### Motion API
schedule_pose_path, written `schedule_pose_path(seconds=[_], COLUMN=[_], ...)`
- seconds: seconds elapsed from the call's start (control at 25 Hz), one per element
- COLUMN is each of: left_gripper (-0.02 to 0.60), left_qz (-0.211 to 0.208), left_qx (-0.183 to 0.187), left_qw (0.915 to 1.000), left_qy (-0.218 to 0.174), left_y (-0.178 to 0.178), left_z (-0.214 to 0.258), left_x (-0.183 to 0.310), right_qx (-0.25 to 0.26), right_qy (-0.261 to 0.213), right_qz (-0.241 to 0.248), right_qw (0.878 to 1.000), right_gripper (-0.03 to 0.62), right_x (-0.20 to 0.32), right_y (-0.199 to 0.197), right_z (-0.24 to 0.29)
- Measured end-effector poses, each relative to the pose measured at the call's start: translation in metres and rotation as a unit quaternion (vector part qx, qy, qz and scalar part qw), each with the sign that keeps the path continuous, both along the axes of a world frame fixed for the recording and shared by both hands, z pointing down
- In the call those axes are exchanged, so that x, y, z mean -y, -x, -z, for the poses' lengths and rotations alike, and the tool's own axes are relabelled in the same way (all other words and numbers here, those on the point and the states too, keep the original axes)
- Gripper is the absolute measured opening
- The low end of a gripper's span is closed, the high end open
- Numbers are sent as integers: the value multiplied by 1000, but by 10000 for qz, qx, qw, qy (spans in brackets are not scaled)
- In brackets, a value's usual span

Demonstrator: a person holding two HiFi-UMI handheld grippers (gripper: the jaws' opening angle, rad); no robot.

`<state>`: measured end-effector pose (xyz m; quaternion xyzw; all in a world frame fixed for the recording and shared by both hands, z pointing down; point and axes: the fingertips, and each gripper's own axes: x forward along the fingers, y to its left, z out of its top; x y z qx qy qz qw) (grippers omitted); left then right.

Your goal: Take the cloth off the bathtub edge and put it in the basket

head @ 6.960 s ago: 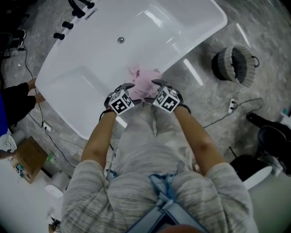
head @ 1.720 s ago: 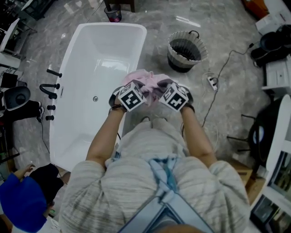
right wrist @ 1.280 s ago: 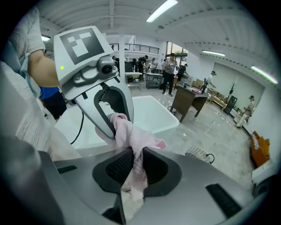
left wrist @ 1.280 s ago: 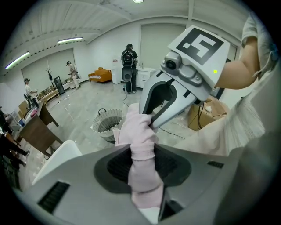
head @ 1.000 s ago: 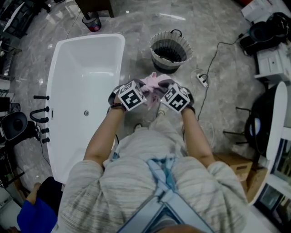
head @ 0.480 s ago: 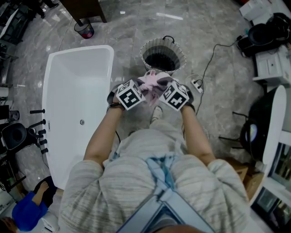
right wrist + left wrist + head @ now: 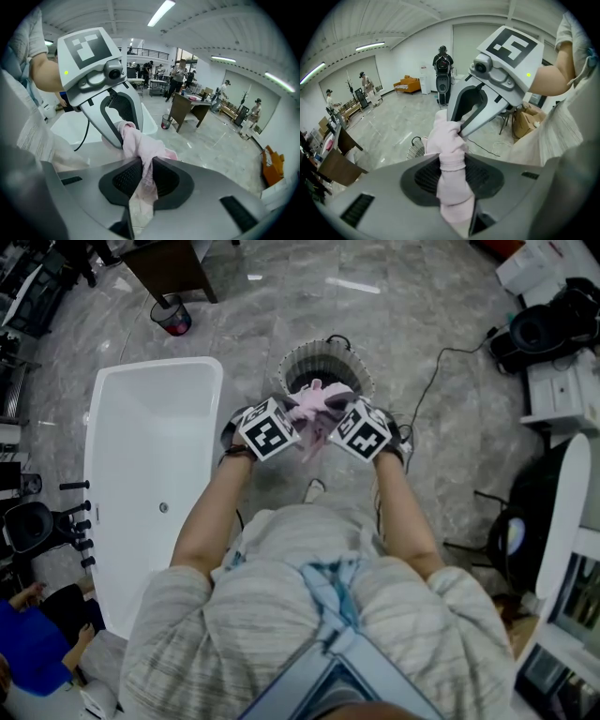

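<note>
bathtub [image 7: 150, 474] at left, visible edge bare: cloth off it, first part done. left gripper [image 7: 292, 418] clamped on pink cloth [image 7: 314, 407], thick bunch pinched between its pads. cloth in air, strung between both grippers, above near rim of basket [image 7: 292, 364]; not in basket yet. right gripper [image 7: 337, 420] also clamped on cloth, on thinner fold. left to do, by my read: lower over opening, release both. hidden: basket inside mostly behind cloth and grippers; how low cloth hangs unclear; part of tub edge behind left forearm.
</note>
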<state>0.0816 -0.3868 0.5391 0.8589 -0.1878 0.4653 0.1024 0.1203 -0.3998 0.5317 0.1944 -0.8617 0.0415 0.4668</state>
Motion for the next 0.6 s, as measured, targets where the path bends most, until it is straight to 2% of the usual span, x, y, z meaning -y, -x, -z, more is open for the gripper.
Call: schedule_pose_path(seconds=[0.28,0.6], left_gripper=[143,143], left_qz=[23,-204], left_qx=[-36,-50], left_qw=[9998,9994], left_qy=[-190,-262], left_y=[-24,-26], left_z=[16,19], left_x=[52,114], right_qx=[90,-34], right_qy=[-264,-367], right_qz=[-145,-376], right_qw=[9995,9986], right_gripper=[72,72], right_x=[53,113], right_y=[-25,-27], right_z=[22,25])
